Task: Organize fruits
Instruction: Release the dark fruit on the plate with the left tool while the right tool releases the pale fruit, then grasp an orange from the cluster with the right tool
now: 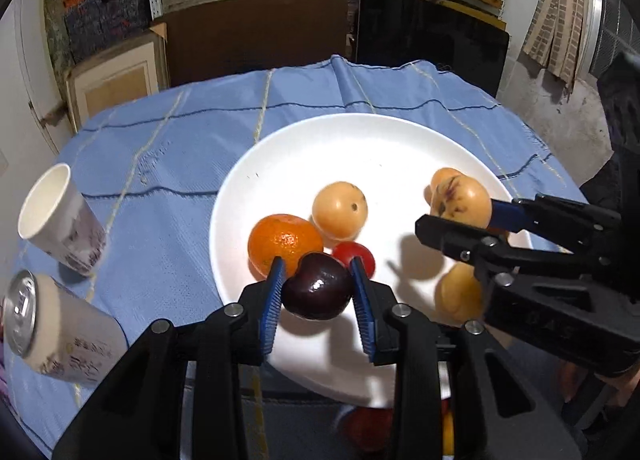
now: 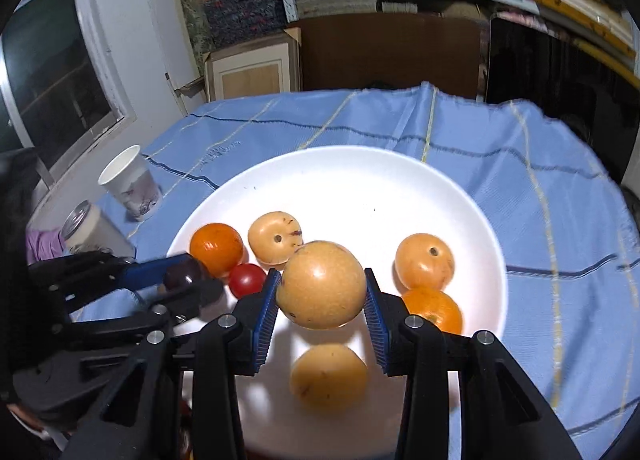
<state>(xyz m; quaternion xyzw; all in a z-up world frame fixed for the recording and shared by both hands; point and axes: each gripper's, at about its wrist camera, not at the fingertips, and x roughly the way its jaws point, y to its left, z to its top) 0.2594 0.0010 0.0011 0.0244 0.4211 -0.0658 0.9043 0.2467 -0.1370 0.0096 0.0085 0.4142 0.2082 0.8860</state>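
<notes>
A white plate (image 1: 280,148) (image 2: 440,188) sits on the blue cloth and holds several fruits. My left gripper (image 1: 318,286) is shut on a dark cherry (image 1: 318,286) just above the plate's near edge; it shows in the right wrist view (image 2: 184,274) too. My right gripper (image 2: 322,292) is shut on a yellow-orange loquat (image 2: 322,290) above the plate, also seen in the left wrist view (image 1: 462,198). On the plate lie an orange tangerine (image 1: 282,242), a loquat (image 1: 340,210), a red cherry tomato (image 1: 356,254) and more orange fruits (image 2: 424,260).
A paper cup (image 1: 60,220) (image 2: 130,184) and a drink can (image 1: 52,328) (image 2: 92,230) stand left of the plate on the blue tablecloth (image 1: 180,148). Shelves and boards stand behind the table.
</notes>
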